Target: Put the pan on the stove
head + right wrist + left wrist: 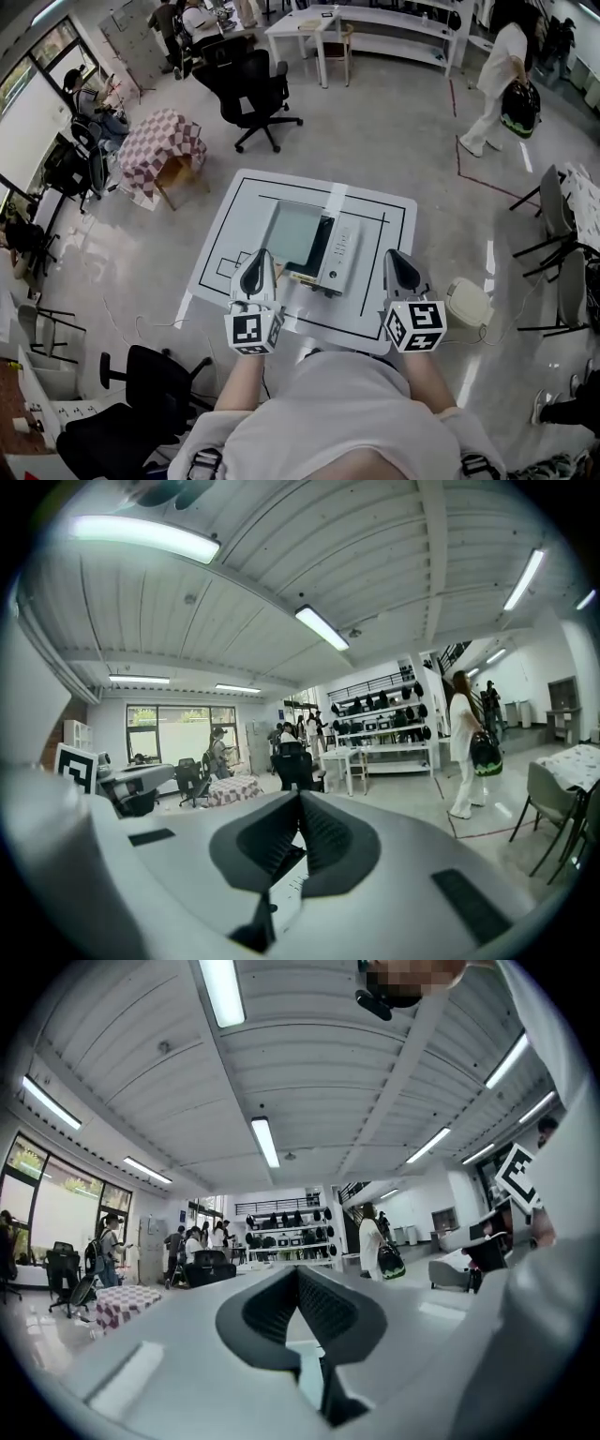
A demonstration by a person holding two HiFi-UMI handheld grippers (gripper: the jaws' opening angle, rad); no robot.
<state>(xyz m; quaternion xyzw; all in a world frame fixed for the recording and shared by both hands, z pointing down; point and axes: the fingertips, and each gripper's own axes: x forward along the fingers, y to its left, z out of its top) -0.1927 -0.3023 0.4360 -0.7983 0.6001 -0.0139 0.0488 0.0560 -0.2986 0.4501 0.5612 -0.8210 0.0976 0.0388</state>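
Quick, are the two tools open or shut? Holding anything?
Left tool: closed, holding nothing.
Right tool: closed, holding nothing.

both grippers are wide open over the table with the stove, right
No, both are shut. The left gripper and right gripper each have their jaws together with nothing between, as their own views show. The rest holds: they hang over the table with the stove.
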